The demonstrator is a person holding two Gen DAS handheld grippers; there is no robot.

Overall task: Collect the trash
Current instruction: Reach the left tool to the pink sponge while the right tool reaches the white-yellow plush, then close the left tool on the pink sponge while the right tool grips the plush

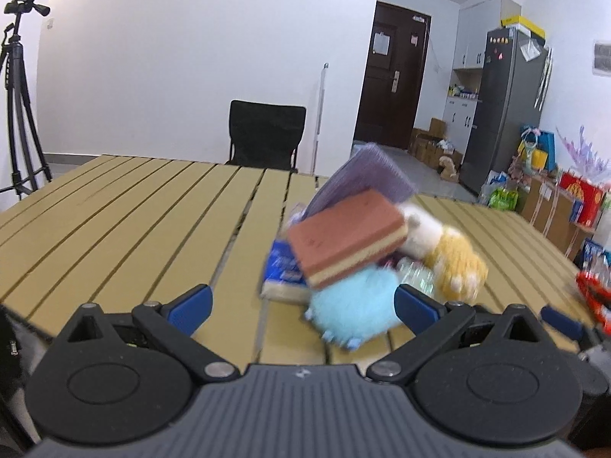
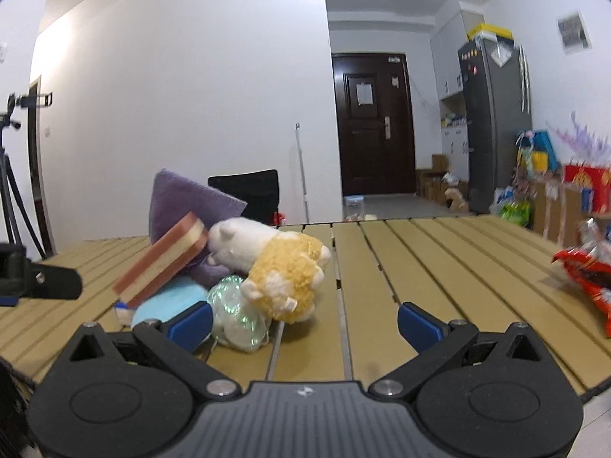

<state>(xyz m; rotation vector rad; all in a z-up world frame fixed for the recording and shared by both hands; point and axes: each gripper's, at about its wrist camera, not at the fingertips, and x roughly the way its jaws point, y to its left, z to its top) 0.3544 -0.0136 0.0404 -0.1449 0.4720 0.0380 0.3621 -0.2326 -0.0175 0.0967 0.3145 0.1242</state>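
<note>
Tripod (image 1: 17, 87) is standing far left by the wall. Left claw (image 1: 301, 307) is sitting wide open, holding nothing, with the blue plush (image 1: 355, 305) lying between its tips. Pile is resting mid-counter (image 1: 133, 206): tissue pack (image 1: 280, 273) at its left edge, sponge (image 1: 347, 238) tilting on top, purple cloth (image 1: 362, 175) leaning behind it, yellow-white plush (image 2: 282, 267) lying to the right, crumpled clear plastic (image 2: 236, 313) sitting near, under the plush. Right claw (image 2: 305, 320) is also gaping wide, empty, its left tip just beside the plastic. Red snack wrapper (image 2: 584, 271) is lying well apart at the counter's right edge.
</note>
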